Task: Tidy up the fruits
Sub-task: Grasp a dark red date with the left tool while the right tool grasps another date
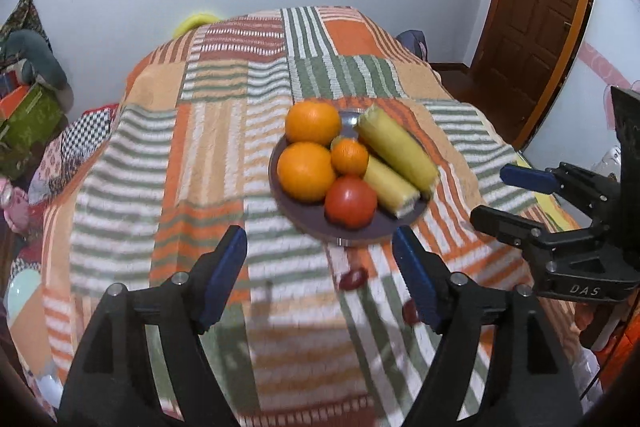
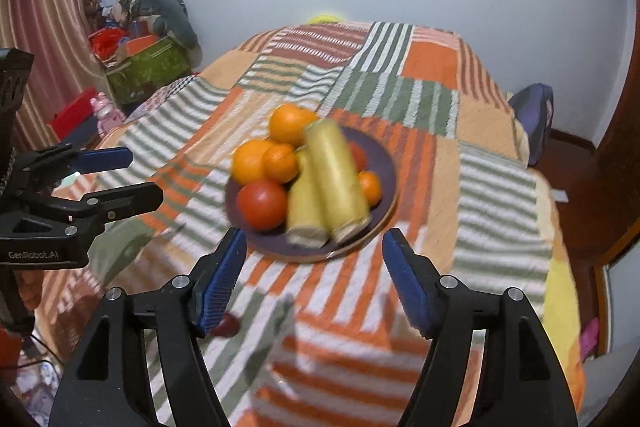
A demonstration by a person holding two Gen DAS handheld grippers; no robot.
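A dark round plate (image 1: pixel 312 223) (image 2: pixel 384 163) sits mid-table on the striped cloth. It holds oranges (image 1: pixel 306 171) (image 2: pixel 250 161), a red tomato (image 1: pixel 351 201) (image 2: pixel 262 205) and two yellow wrapped corn cobs (image 1: pixel 396 145) (image 2: pixel 336 175). My left gripper (image 1: pixel 320 279) is open and empty, just short of the plate's near rim. My right gripper (image 2: pixel 314 277) is open and empty, also just short of the plate. Each gripper shows in the other's view: the right one (image 1: pixel 504 195), the left one (image 2: pixel 132 175).
The table carries an orange, green and white striped cloth (image 1: pixel 208 163) (image 2: pixel 496 187). Two small dark red things (image 1: pixel 354 278) (image 2: pixel 228 325) lie on the cloth near the grippers. A cluttered green box (image 2: pixel 148 67) stands at left, a wooden door (image 1: pixel 536 27) at right.
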